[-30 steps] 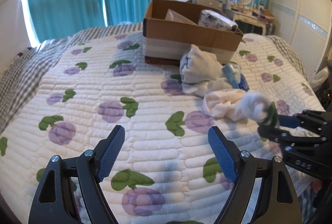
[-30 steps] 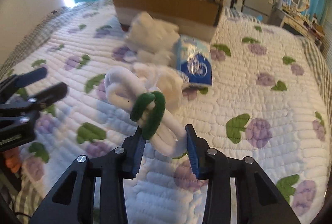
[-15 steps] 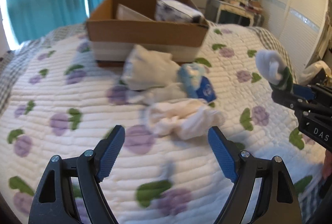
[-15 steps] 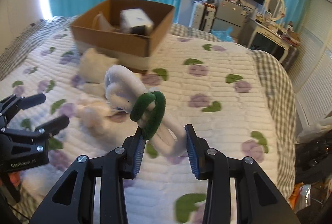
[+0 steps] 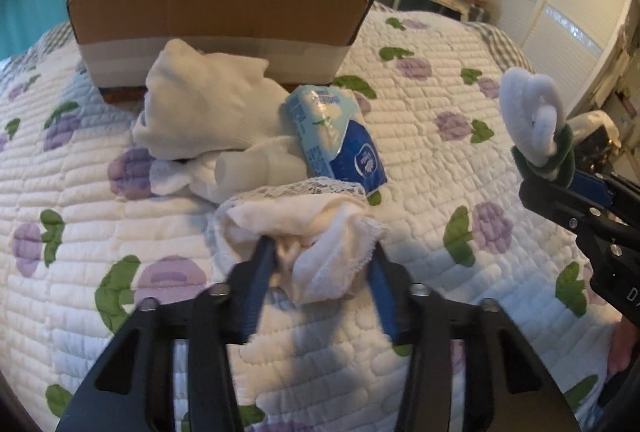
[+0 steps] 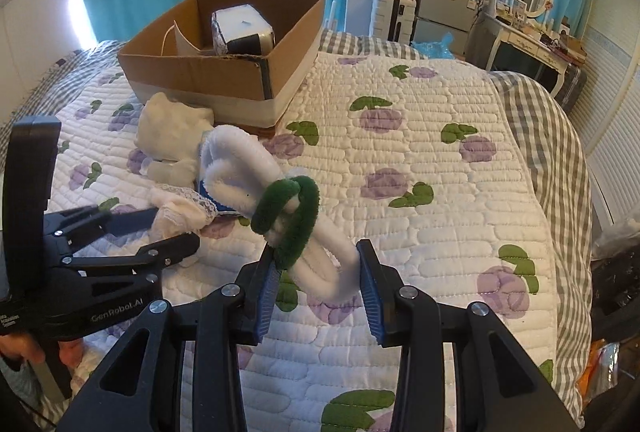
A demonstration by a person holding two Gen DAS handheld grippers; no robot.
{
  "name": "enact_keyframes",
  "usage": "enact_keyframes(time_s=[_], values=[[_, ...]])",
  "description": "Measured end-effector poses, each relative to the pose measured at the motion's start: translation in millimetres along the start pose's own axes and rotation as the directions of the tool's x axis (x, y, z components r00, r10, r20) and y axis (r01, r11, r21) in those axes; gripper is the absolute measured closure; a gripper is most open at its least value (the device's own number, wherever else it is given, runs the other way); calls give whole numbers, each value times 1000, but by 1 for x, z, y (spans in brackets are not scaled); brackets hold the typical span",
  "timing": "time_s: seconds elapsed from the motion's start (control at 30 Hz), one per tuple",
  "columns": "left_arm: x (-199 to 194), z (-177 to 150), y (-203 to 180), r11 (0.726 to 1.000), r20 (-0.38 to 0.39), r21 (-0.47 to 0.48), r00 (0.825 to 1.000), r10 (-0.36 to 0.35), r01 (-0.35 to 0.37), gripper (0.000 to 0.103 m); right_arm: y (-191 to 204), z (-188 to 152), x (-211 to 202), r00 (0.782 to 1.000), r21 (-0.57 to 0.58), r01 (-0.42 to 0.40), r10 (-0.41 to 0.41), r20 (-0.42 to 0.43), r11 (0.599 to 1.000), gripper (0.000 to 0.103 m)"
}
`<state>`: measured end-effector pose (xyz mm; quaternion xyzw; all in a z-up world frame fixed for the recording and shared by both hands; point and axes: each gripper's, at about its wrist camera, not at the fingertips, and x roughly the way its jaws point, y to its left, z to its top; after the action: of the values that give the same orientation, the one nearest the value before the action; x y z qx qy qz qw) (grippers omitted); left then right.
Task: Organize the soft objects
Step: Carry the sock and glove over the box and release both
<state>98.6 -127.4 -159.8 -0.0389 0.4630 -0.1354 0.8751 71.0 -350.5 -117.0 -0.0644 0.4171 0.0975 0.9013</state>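
My left gripper [image 5: 322, 264] has its jaws closed around a crumpled white lace-edged cloth [image 5: 316, 228] that lies on the quilt; it also shows in the right wrist view [image 6: 180, 211]. My right gripper [image 6: 318, 268] is shut on a fluffy white and green chenille flower [image 6: 276, 199] and holds it above the bed; it shows at the right in the left wrist view [image 5: 536, 123]. A white folded cloth [image 5: 204, 107] and a blue tissue pack [image 5: 340, 139] lie in front of a cardboard box [image 5: 224, 11].
The box [image 6: 224, 71] holds a patterned tissue box [image 6: 242, 29] and white items. The floral quilt [image 6: 420, 159] spreads to the right. A dresser, mirror and TV stand behind the bed.
My left gripper moved forward to the lace cloth and closed its jaws around it. My right gripper lifted the flower higher and turned toward the box.
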Motion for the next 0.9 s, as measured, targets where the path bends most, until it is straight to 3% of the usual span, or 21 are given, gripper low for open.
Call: enact_keyframes(time_s=[0.03,0.13,0.53,0.8,0.9], values=[[-3,-1,1,1000,5,-4,1000,-4,4,77,0,0,-1,1000,-1,2,-2,4,1000,66],[-13,-2,3,1000,13,-4,1000,5,-5,89,1,-1,-6,1000,-5,12,-12,19,1000,66],[-103,-3,7,998,147,52,989,25,-32,91,25,5,-59,993,-35,40,-36,109,999,66],[-157,35,11,992,268,104,962,45,-75,90,51,42,-107,976,-100,51,-28,218,994,66],[-172,62,19,988,324,104,943,71,-110,90,59,66,-115,968,-128,60,-27,251,990,66]])
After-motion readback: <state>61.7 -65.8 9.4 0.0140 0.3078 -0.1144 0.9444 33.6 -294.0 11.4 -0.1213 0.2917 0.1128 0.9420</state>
